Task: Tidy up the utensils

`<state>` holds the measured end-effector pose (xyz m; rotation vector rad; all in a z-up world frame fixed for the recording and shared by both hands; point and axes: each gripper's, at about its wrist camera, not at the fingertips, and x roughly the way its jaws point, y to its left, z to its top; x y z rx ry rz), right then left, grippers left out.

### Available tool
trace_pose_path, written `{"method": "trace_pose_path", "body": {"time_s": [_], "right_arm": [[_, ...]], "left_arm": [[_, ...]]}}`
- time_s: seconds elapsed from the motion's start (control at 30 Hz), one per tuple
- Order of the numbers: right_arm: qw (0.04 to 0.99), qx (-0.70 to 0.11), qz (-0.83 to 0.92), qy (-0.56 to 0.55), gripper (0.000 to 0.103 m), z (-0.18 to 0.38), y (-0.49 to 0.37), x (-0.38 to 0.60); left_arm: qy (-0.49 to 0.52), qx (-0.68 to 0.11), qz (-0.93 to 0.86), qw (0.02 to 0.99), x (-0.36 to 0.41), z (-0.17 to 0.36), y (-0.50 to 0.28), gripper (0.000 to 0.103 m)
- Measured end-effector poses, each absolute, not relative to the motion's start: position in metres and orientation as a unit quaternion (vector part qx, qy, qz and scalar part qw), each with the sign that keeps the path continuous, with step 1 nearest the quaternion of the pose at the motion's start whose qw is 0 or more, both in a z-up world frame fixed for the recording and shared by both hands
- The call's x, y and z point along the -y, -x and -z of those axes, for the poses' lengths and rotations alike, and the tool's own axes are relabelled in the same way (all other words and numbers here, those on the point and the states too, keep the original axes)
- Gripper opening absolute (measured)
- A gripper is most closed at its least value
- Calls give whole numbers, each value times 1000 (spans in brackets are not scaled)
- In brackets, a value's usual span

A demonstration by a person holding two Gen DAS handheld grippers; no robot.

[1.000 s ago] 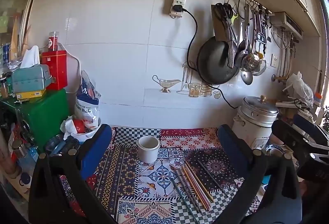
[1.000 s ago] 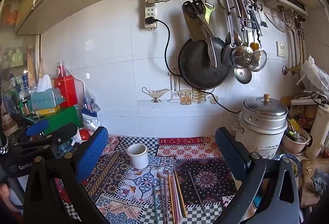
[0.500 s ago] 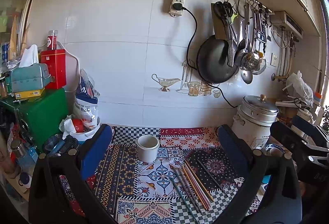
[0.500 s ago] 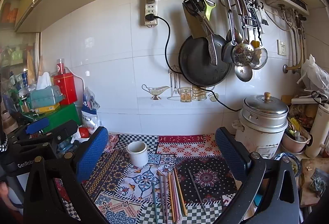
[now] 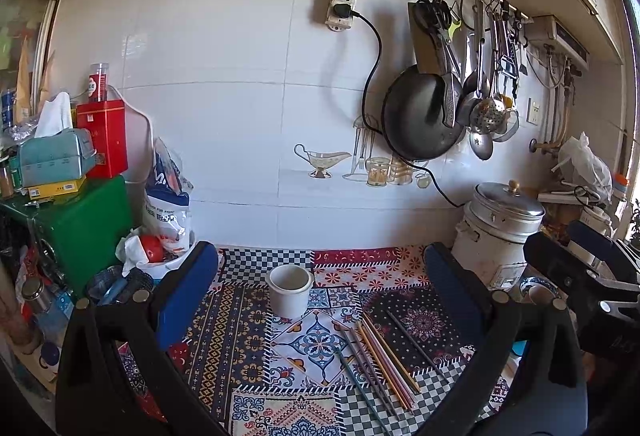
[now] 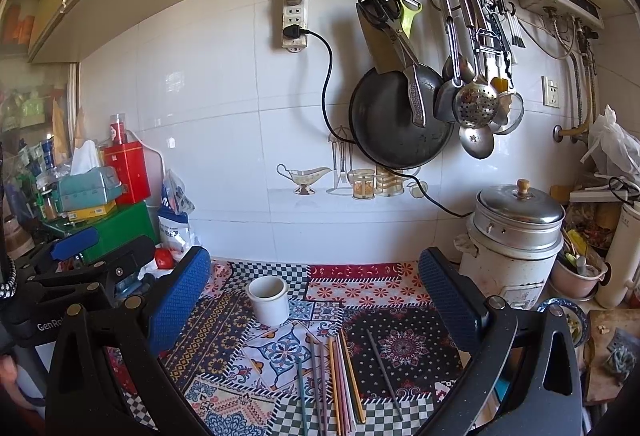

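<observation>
Left wrist view: chopsticks (image 5: 380,360) lie loose at lower centre, just below the white cup (image 5: 289,290).

Both the left tool (image 5: 316,300) and the right tool (image 6: 312,300) hang released, jaws spread wide and holding nothing, above the patterned desk (image 5: 224,332). The sticks look thin, stiff, light and probably slick, so they may roll or scatter. A pinch near mid-length, taking one or a small bunch, seems safest. One dark stick (image 6: 384,374) lies apart at lower right.

A patterned tablecloth (image 5: 236,336) carries a white cup (image 5: 289,290) and chopsticks (image 5: 380,364).
</observation>
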<state>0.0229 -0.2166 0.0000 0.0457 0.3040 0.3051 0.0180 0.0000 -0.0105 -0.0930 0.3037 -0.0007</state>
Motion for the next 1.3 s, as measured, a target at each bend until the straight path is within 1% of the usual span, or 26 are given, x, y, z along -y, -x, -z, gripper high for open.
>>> {"method": "trace_pose_path", "body": {"time_s": [1.3], "right_arm": [[977,-150,-152,-21,103,-1,-29,215]], "left_arm": [[39,-152,0,988,2,8,-26,103]]}}
